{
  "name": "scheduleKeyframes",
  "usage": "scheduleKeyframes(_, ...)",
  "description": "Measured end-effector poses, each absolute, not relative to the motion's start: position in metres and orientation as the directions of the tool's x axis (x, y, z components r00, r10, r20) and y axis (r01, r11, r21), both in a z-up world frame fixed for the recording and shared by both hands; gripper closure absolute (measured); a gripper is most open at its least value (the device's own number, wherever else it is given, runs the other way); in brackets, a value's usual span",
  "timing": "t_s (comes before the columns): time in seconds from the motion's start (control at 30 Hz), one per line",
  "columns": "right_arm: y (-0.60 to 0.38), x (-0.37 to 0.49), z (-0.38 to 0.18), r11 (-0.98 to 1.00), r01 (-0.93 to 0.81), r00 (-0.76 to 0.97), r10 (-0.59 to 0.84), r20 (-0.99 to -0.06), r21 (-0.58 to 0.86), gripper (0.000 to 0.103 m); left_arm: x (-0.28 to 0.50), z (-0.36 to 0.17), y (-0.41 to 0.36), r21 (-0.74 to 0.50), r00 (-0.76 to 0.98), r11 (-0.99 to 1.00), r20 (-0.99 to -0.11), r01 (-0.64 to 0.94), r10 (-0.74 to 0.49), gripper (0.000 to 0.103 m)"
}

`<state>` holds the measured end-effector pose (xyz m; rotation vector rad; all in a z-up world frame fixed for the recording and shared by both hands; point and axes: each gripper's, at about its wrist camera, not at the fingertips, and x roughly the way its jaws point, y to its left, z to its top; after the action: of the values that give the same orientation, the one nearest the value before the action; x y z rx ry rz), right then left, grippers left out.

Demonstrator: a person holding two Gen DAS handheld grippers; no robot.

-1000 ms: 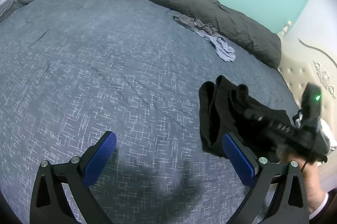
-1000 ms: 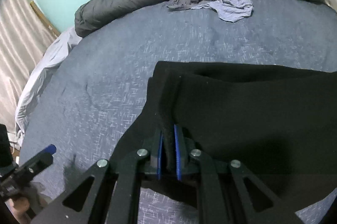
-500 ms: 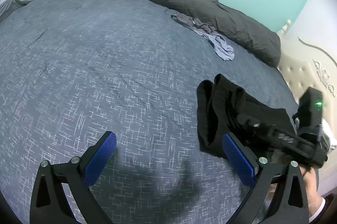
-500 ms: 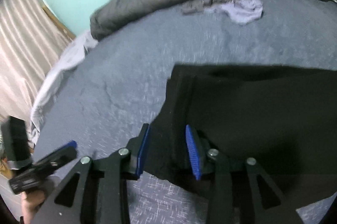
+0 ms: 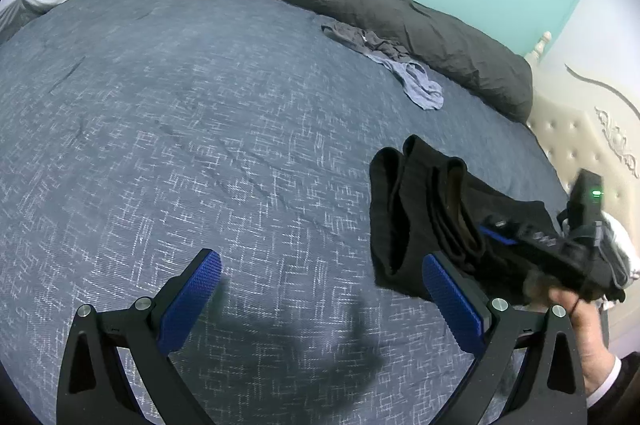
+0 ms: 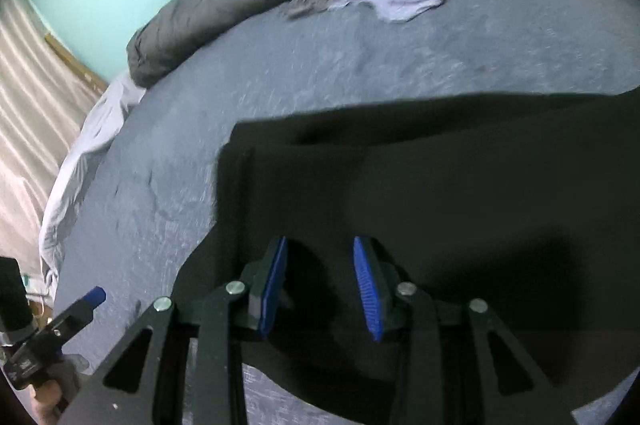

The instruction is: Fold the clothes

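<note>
While the black garment is lying folded beside the headboard, your right gripper is hovering spread over it; the left gripper is hanging wide. Keep layers aligned.

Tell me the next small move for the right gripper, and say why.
Probably draw the right gripper back off the black garment. Its fingers stand apart with nothing pinched, and the garment lies folded on the bed. The left gripper is open over bare bedding.
</note>
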<state>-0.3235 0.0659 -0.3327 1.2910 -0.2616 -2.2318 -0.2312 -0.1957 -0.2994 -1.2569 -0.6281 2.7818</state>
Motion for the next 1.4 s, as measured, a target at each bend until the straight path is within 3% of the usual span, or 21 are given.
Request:
scheduleKeyframes(0.2, 0.058, -0.302, -0.319, -0.817, 0.405, -0.425, -0.565, -0.707, 0.41, 0.067, -0.233, -0.301, -0.194, -0.368, -0.671, -0.919, -0.718, 0.138, 0.187, 0.0)
scheduleKeyframes(0.3, 0.088, -0.289, -0.309, -0.853, 0.34, -0.529, -0.521, -0.67, 0.395, 0.067, -0.232, -0.301, -0.195, -0.368, -0.672, -0.92, -0.717, 0.138, 0.187, 0.0)
scheduleKeyframes(0.47, 0.113, -0.282, -0.327, -0.907, 0.25, -0.545, -0.422, -0.724, 0.34, 0.067, -0.23, -0.3, -0.196, -0.368, -0.674, -0.92, -0.716, 0.138, 0.185, 0.0)
scheduleKeyframes(0.73, 0.061, -0.254, -0.338, -0.912, 0.37, -0.564, -0.373, -0.737, 0.178, 0.067, -0.229, -0.299, -0.201, -0.373, -0.677, -0.916, -0.713, 0.147, 0.182, 0.0)
scheduleKeyframes(0.93, 0.073, -0.248, -0.328, -0.875, 0.383, -0.545, -0.473, -0.693, 0.296, 0.067, -0.229, -0.298, -0.2, -0.377, -0.678, -0.915, -0.711, 0.142, 0.187, 0.0)
scheduleKeyframes(1.1, 0.093, -0.243, -0.322, -0.907, 0.313, -0.583, -0.417, -0.697, 0.281, 0.067, -0.228, -0.298, -0.199, -0.377, -0.678, -0.915, -0.711, 0.142, 0.187, 0.0)
scheduleKeyframes(1.3, 0.057, -0.239, -0.335, -0.908, 0.368, -0.551, -0.387, -0.739, 0.201, 0.067, -0.228, -0.298, -0.195, -0.373, -0.677, -0.918, -0.711, 0.133, 0.19, 0.0)
scheduleKeyframes(1.4, 0.044, -0.241, -0.331, -0.888, 0.388, -0.537, -0.436, -0.722, 0.248, 0.066, -0.228, -0.298, -0.195, -0.371, -0.677, -0.919, -0.711, 0.133, 0.188, 0.0)
